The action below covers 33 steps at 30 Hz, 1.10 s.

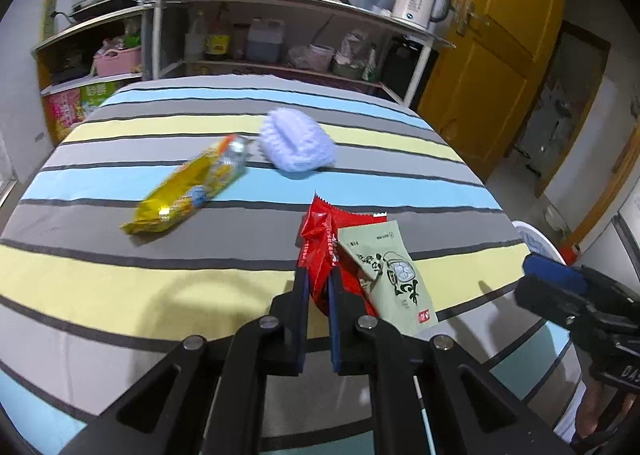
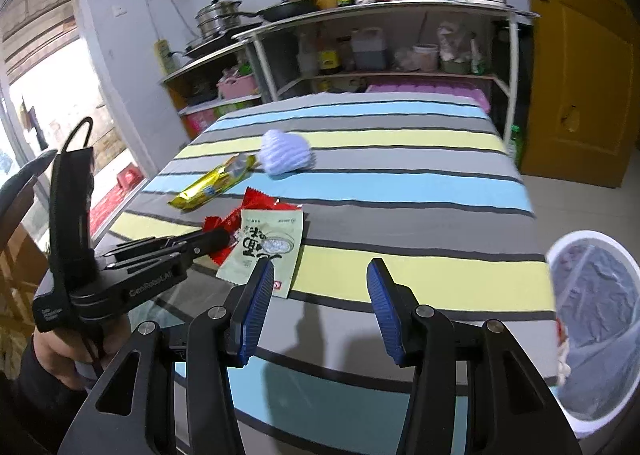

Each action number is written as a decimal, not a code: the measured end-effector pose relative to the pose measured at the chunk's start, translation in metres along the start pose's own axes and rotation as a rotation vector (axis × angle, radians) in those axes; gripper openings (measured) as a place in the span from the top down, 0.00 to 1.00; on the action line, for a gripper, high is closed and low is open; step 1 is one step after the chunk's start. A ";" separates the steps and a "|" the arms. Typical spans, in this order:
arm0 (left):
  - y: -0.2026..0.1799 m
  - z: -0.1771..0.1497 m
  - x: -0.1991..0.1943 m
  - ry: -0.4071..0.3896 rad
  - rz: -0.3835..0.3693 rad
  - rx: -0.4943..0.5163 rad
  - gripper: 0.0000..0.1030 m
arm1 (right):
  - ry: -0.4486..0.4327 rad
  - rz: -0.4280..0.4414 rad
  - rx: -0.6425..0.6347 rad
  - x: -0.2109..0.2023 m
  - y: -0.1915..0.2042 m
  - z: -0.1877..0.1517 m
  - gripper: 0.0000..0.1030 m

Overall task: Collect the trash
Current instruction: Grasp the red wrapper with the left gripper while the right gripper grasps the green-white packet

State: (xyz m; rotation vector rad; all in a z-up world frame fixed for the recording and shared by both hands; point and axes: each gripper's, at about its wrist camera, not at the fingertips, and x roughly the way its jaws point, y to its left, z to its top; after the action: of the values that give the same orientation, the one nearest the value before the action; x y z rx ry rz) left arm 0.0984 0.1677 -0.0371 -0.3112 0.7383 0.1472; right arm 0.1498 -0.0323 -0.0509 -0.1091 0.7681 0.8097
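— How were the left tongs (image 1: 318, 275) built?

— Matte black linkage arms with triangular cut-outs were seen, joined by round silver pivot screws. Slim dark-blue pads were fitted to the inner faces of the fingers.

— And the right tongs (image 2: 321, 275)?

— The same black frame and silver screws were noted, but the ribbed, bright-blue pads (image 2: 256, 307) were shown more plainly. From the right wrist view, white lettering was observed on the side of the left unit's black body, a tall black block was mounted on top, and a thin black cable was looped above it. A dark sleeve (image 2: 36, 387) was worn at the wrist.
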 end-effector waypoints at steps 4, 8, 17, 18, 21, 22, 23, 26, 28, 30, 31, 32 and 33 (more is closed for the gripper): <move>0.017 -0.002 -0.010 -0.024 0.023 -0.029 0.92 | 0.025 0.028 -0.014 0.017 0.014 0.004 0.46; 0.025 -0.006 -0.014 -0.018 -0.023 -0.041 0.92 | 0.043 0.065 -0.021 0.031 0.027 0.008 0.43; 0.038 -0.008 -0.029 -0.060 0.008 -0.028 0.93 | 0.060 0.079 -0.047 0.041 0.042 0.008 0.43; 0.037 -0.007 -0.030 -0.055 -0.034 -0.031 0.93 | 0.058 0.079 -0.047 0.040 0.042 0.008 0.43; 0.027 -0.005 -0.040 -0.094 -0.098 0.005 0.93 | 0.039 0.062 -0.043 0.031 0.037 0.008 0.43; 0.026 -0.004 -0.041 -0.107 -0.084 0.018 0.93 | 0.031 0.055 -0.036 0.028 0.035 0.008 0.43; 0.026 -0.003 -0.039 -0.105 -0.078 0.022 0.93 | 0.019 0.047 -0.022 0.022 0.030 0.009 0.43; 0.016 -0.003 -0.040 -0.103 -0.097 0.068 0.93 | 0.000 0.028 -0.005 0.013 0.023 0.009 0.43; 0.005 -0.005 -0.047 -0.121 -0.123 0.113 0.93 | -0.006 0.022 0.004 0.011 0.020 0.009 0.43; 0.002 -0.005 -0.046 -0.123 -0.097 0.126 0.93 | -0.009 0.019 0.013 0.008 0.018 0.008 0.43; 0.001 -0.005 -0.046 -0.124 -0.069 0.135 0.93 | -0.010 0.019 0.014 0.008 0.018 0.007 0.43; -0.002 -0.006 -0.047 -0.131 -0.049 0.153 0.93 | -0.010 0.021 0.013 0.007 0.017 0.007 0.43; -0.005 -0.006 -0.049 -0.136 -0.054 0.162 0.93 | -0.010 0.025 0.013 0.006 0.017 0.005 0.43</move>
State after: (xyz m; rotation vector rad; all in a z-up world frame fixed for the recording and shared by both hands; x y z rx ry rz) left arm 0.0599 0.1601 -0.0066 -0.1642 0.6022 0.0563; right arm 0.1439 -0.0143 -0.0478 -0.0838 0.7661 0.8283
